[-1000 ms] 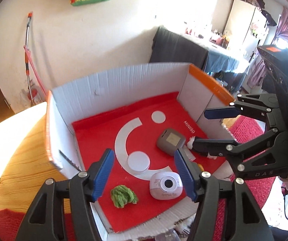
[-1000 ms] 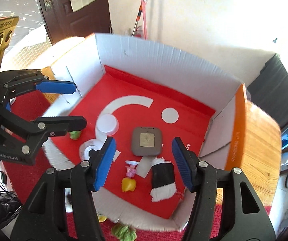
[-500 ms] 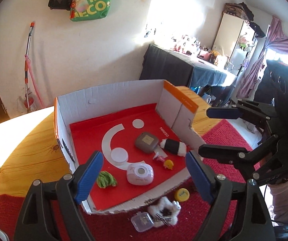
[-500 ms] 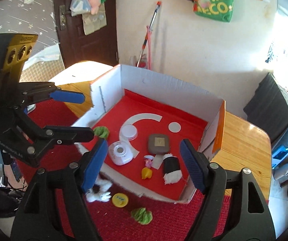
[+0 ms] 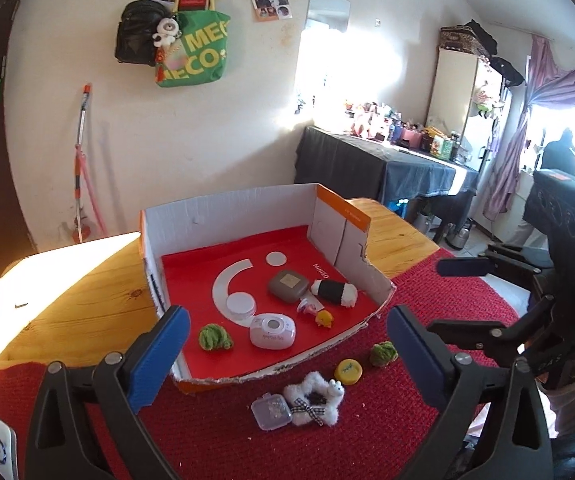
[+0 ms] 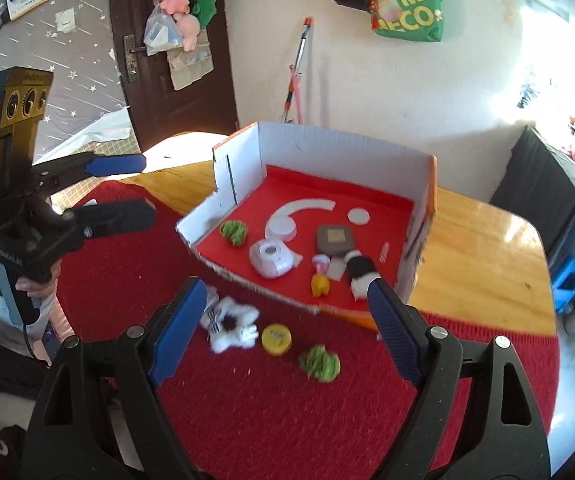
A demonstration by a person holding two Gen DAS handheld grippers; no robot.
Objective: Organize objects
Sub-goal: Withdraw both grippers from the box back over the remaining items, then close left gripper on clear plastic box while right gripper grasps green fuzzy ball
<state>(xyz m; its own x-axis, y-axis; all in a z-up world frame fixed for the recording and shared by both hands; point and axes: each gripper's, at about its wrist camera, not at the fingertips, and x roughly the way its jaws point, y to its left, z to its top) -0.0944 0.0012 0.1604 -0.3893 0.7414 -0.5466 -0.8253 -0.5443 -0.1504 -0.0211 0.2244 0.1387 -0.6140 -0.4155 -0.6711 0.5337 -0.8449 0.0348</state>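
**Box part-filled, four bits left out on the mat**

Cardboard box (image 5: 247,208), biggest thing here: white walls, red floor, near wall torn low, sits on wooden table (image 5: 79,300) w/ its front edge on the red mat (image 5: 427,292). Light, floppy card, so prob. slides if nudged; better to drop items in over the low front than push against it.

Inside, big to small: white round gadget (image 5: 273,333), hard & smooth, likely slippery; grey rounded case (image 5: 288,285), stiff; black-and-white plush roll (image 5: 334,293), soft; green fuzzy ball (image 5: 215,337); white disc (image 5: 241,304); small pink-white piece (image 5: 307,307), too small to tell what; tiny yellow toy (image 5: 324,319).

Outside on mat, just in front of the box: white fluffy toy (image 5: 314,399) w/ checked bow, soft & light, squeezes down, grab across the body. Clear plastic case (image 5: 271,412) touching it, hard, slick, prob. brittle, take by opposite flat sides. Second green ball (image 5: 383,354), soft, any grip works. Yellow cap (image 5: 348,372), low & flat, hardest pick, pinch by rim.

Left gripper (image 5: 287,364) & right gripper (image 6: 283,328): both w/ jaws opening, nothing between the pads, both above the mat items.
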